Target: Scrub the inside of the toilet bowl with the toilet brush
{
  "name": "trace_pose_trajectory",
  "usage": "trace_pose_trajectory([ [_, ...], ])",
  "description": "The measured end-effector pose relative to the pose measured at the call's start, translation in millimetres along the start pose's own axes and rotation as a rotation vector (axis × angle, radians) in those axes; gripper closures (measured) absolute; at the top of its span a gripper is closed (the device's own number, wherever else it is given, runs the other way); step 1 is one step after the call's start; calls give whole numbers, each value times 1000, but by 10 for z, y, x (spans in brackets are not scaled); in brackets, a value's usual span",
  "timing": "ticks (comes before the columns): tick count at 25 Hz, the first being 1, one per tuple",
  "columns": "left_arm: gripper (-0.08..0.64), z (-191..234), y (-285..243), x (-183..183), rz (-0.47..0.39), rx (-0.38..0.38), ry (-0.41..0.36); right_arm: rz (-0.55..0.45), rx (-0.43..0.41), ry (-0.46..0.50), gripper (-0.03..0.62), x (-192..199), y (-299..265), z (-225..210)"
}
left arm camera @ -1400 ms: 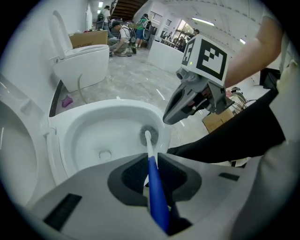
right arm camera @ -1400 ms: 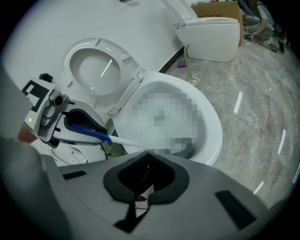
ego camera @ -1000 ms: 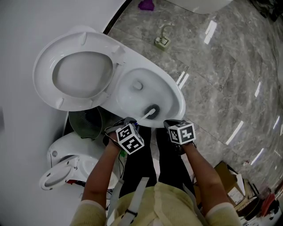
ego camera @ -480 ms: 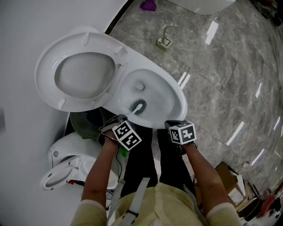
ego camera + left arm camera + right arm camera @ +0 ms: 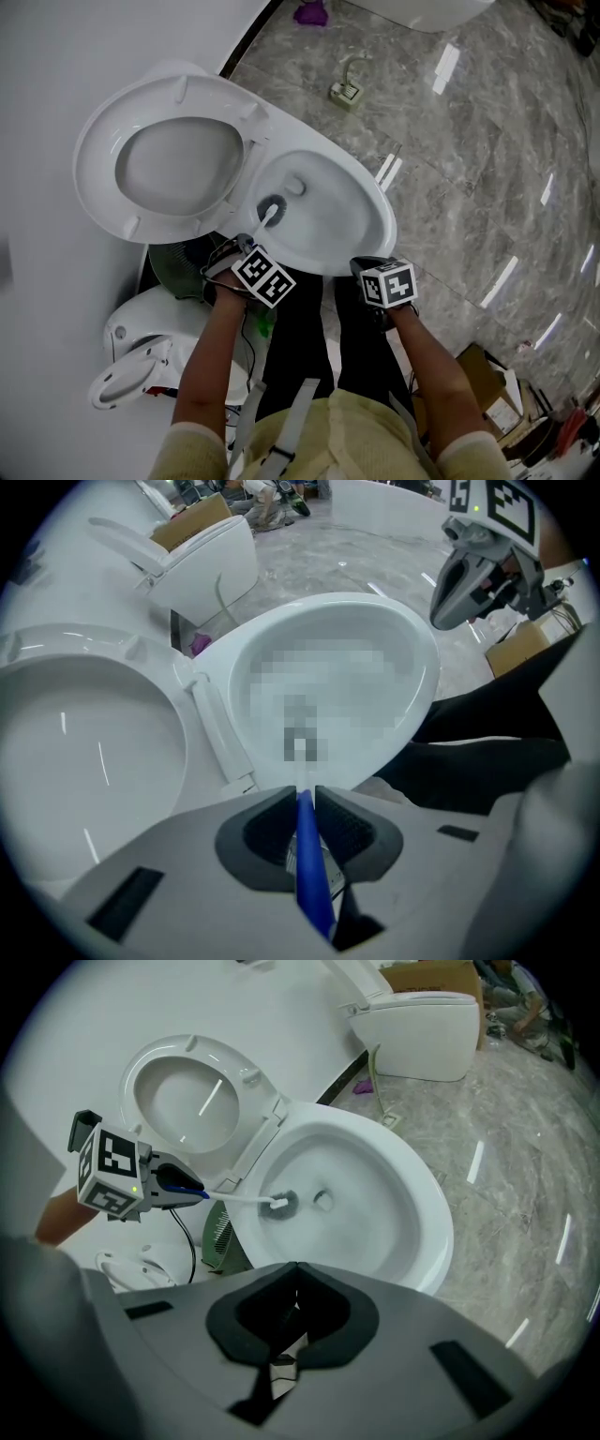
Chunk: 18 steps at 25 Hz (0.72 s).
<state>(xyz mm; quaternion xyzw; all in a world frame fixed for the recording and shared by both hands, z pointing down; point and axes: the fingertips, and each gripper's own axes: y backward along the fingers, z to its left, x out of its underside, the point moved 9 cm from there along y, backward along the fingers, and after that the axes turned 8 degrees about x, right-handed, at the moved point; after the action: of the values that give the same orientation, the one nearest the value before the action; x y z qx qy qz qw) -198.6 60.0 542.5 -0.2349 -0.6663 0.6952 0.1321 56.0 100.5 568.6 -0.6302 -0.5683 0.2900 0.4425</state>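
Note:
The white toilet bowl point(image 5: 381, 217) stands open, with its seat and lid point(image 5: 173, 159) raised to the left. My left gripper point(image 5: 246, 247) is at the bowl's near-left rim, shut on the toilet brush's blue handle point(image 5: 309, 864). The white shaft runs into the bowl, and the dark brush head point(image 5: 270, 208) rests on the left inner wall, next to the drain. In the right gripper view the brush head point(image 5: 279, 1206) lies just left of the drain hole. My right gripper point(image 5: 371, 265) hovers at the bowl's front edge, its jaws point(image 5: 296, 1269) shut and holding nothing.
A green slatted bin point(image 5: 178, 262) and a second white toilet point(image 5: 141, 342) stand left of my legs. On the marble floor lie a plug adapter point(image 5: 345, 89) and a purple object point(image 5: 309, 11). A cardboard box point(image 5: 478, 366) is at lower right. Another toilet point(image 5: 422, 1016) stands farther off.
My left gripper has moved left and away from me. The brush head swept from the bowl's front part to its left wall by the drain. The right gripper stayed put.

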Motion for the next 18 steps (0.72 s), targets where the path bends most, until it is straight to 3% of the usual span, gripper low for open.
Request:
trace_pose_trajectory([
  [10,493,272,93,-95,-58,-112,9,-8,7,-8,577,41,51,-12],
  [18,494,350,198,-289,-192,-147,52,-17,6,-4,577,67,95,-17],
])
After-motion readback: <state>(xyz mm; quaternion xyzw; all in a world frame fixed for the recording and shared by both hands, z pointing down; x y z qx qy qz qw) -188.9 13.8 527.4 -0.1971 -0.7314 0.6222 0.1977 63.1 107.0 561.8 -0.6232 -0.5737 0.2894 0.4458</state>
